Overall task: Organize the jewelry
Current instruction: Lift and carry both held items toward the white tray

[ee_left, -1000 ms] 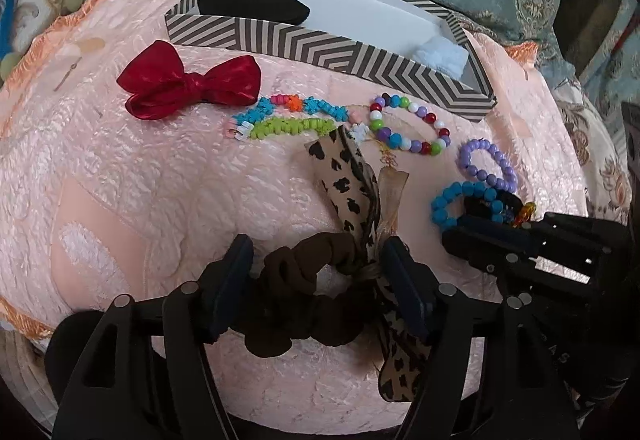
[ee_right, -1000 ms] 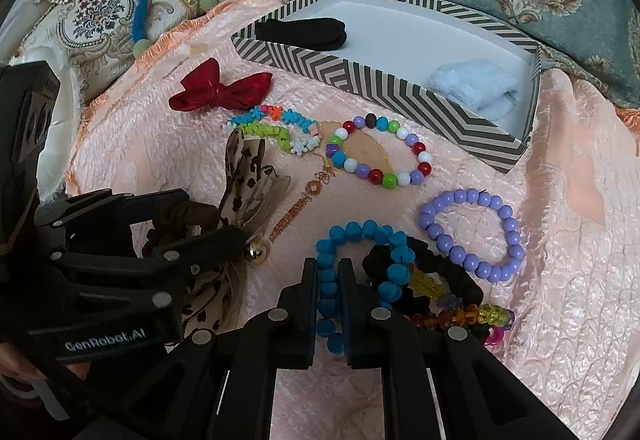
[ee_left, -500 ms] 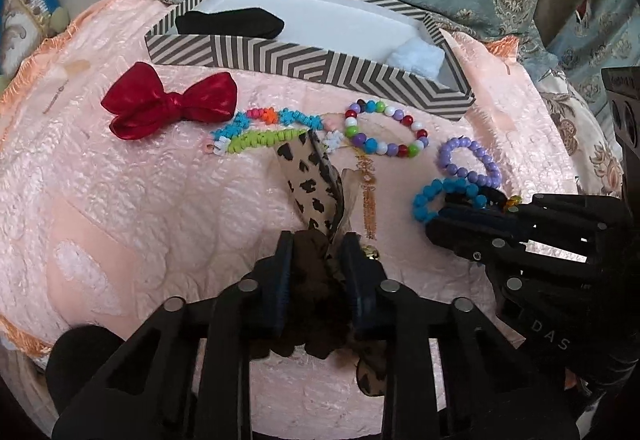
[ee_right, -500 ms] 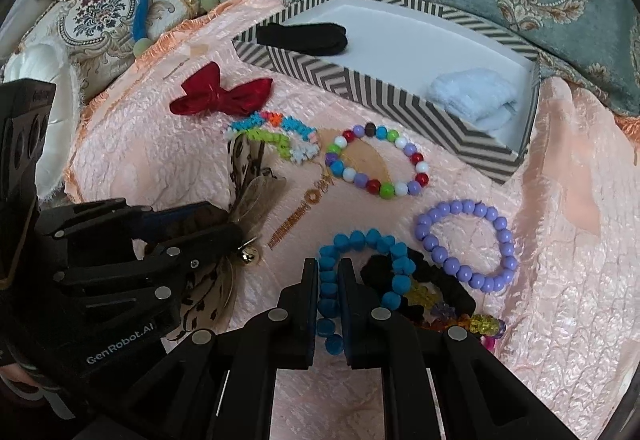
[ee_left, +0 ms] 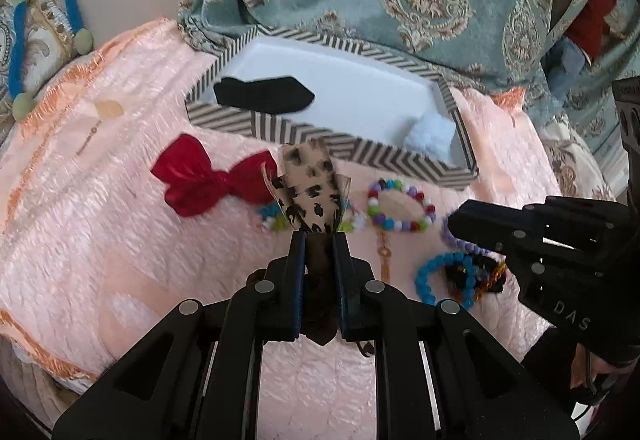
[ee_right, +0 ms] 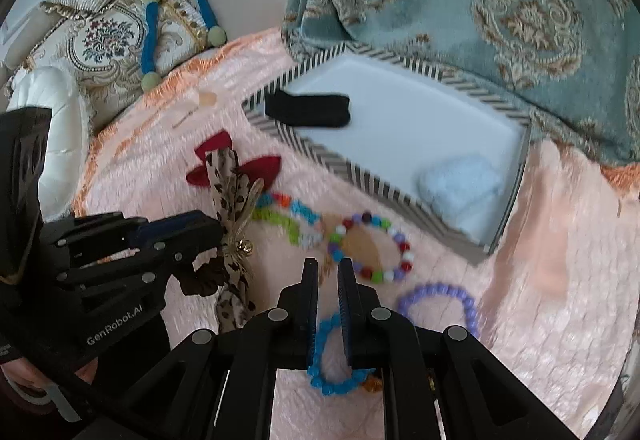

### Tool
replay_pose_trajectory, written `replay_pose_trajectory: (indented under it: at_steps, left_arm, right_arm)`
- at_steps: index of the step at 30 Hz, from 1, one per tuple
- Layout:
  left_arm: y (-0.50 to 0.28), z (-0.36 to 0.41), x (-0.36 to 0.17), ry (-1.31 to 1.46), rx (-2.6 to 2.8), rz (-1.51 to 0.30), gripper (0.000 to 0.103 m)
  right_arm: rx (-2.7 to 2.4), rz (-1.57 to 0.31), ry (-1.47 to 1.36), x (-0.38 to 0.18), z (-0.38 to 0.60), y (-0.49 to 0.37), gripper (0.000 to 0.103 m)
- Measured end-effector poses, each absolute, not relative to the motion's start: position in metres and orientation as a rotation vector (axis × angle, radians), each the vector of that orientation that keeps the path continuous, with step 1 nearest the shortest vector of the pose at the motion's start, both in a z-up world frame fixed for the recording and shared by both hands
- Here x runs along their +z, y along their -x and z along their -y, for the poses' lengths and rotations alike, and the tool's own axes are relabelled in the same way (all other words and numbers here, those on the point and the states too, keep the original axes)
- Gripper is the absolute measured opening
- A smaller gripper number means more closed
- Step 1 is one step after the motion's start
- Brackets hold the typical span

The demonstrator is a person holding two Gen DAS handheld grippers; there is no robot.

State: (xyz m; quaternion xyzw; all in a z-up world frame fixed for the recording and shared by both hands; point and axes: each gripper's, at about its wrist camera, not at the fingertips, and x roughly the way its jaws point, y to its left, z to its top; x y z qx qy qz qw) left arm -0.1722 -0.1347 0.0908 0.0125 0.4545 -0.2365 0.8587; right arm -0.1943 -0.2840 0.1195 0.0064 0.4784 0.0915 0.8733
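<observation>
Left gripper (ee_left: 320,240) fingers have just closed on the brown fabric scrunchie with leopard-print ribbon (ee_left: 310,192), held above the pink quilted bedspread (ee_left: 100,240). Right gripper (ee_right: 328,268) fingers narrow, pinching the blue bead bracelet (ee_right: 326,360). Farther back sits the chevron-striped box (ee_left: 320,142).

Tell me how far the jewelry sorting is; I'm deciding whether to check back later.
Done: a black band and a pale blue fluffy piece lie in the striped box. In hand: the left gripper, jaws just closing, pinches the leopard-ribbon scrunchie; the right gripper is shut on the blue bracelet. Left: red bow, multicolour bracelet, purple bracelet on the pink cover.
</observation>
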Motion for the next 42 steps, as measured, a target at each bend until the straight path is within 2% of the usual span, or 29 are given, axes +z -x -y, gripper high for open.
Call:
replay_pose_trajectory:
  at_steps: [11,19,27,34,42]
  left_arm:
    - [0.142,0.129,0.13,0.01,-0.499,-0.888,0.012]
    - [0.092,0.144,0.148,0.018,-0.475,-0.866,0.012]
    - [0.074,0.15,0.142,0.005,-0.471,-0.877,0.012]
    - [0.088,0.139,0.129,0.014,-0.475,-0.908,0.012]
    - [0.107,0.135,0.134,0.0,-0.489,-0.895,0.012]
  right_arm:
    - [0.168,-0.939,-0.011,0.157,0.293,0.157,0.009]
    - [0.163,-0.946,-0.089,0.158,0.32,0.12,0.009]
    - [0.259,-1.043,-0.165,0.133,0.33,0.132,0.009]
    - [0.315,-1.229,-0.029,0.085,0.312,0.184,0.01]
    - [0.315,-1.278,-0.014,0.067,0.311,0.19,0.01]
